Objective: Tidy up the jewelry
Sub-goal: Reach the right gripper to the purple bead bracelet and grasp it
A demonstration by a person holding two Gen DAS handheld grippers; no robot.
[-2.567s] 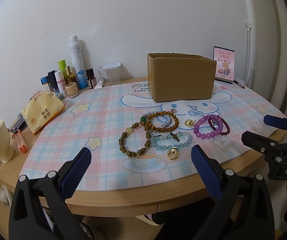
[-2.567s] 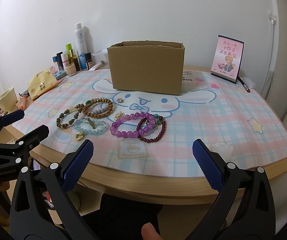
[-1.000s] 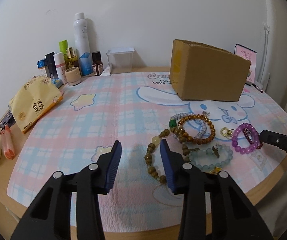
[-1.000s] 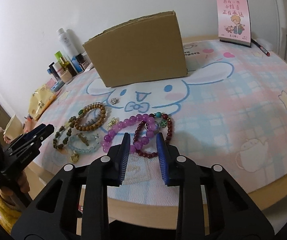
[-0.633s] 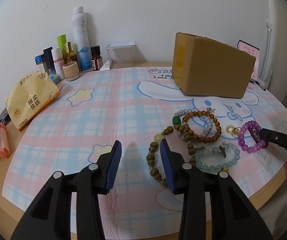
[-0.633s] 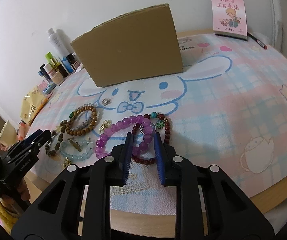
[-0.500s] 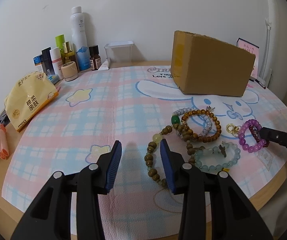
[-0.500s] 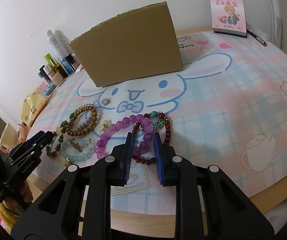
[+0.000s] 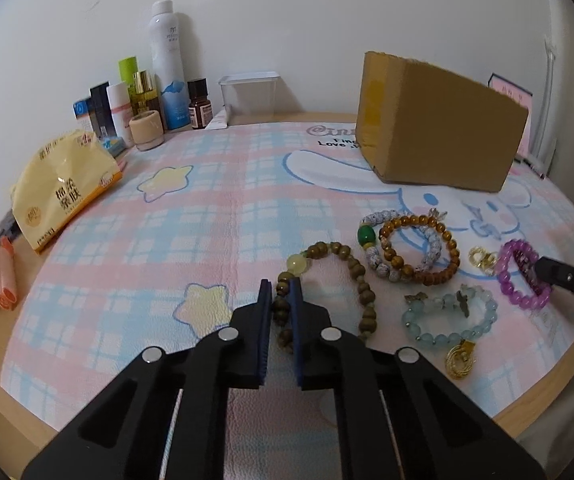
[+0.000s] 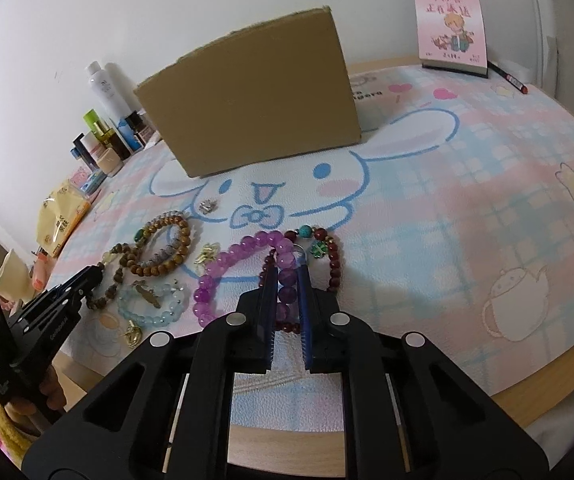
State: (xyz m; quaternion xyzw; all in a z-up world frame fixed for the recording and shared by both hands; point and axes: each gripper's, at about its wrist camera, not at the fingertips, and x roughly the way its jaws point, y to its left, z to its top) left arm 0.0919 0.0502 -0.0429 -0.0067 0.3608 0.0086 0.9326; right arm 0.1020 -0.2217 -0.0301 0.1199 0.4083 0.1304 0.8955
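**Two low wrist views crossing over one cluster of beads**

The left wrist camera sits just behind the left claw (image 9: 280,294), low over the table (image 9: 215,216), facing forward toward the wall, with the cardboard box (image 9: 439,140) ahead to the right. The right wrist camera rides close behind the right claw (image 10: 287,280), facing the box's broad side. Both views share the box, the bracelets beside the claws, and the bottles (image 9: 167,64) by the wall. Each view catches the other claw at its edge.
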